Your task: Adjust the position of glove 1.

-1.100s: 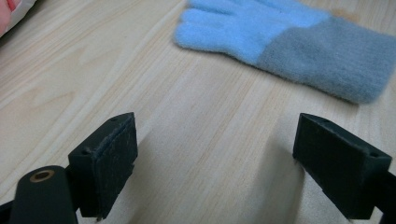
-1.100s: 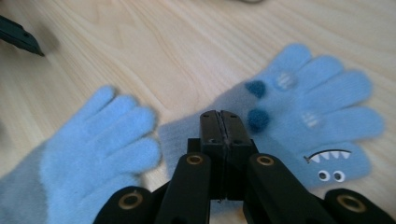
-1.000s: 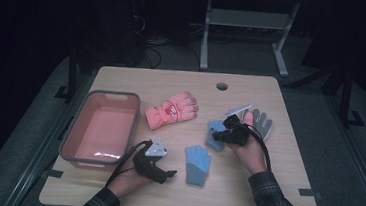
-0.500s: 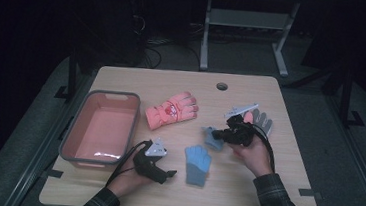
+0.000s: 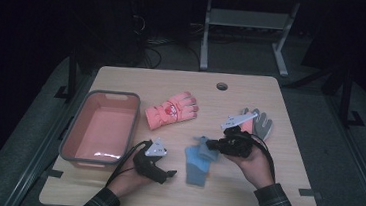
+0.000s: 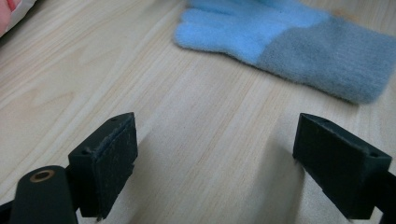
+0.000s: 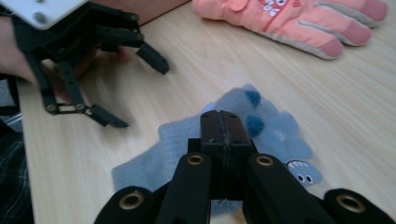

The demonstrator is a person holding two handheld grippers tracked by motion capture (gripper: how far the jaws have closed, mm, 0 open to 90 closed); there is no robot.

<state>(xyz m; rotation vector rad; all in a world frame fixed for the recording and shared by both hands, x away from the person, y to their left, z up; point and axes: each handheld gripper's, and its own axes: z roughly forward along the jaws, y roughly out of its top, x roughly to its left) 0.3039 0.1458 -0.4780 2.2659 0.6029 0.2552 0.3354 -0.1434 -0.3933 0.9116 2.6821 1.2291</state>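
My right gripper (image 5: 211, 144) (image 7: 223, 119) is shut on a light blue glove (image 5: 201, 147) (image 7: 275, 126) with dark dots and a small face, and holds it a little above the table. Its cloth hangs under the jaws. A second blue glove (image 5: 196, 172) (image 6: 289, 37) lies flat just below and left of it. Left of that glove, my left gripper (image 5: 169, 166) (image 6: 217, 158) (image 7: 140, 93) rests on the table near the front, open, with bare wood between its pads.
A pink tray (image 5: 73, 133) stands at the left. A pink glove (image 5: 170, 111) (image 7: 299, 23) lies mid-table and a grey glove (image 5: 262, 122) at the right. A round hole (image 5: 221, 86) sits near the far edge.
My right gripper has moved left and slightly up, carrying the blue glove towards the one lying flat. The left gripper has stayed where it was.
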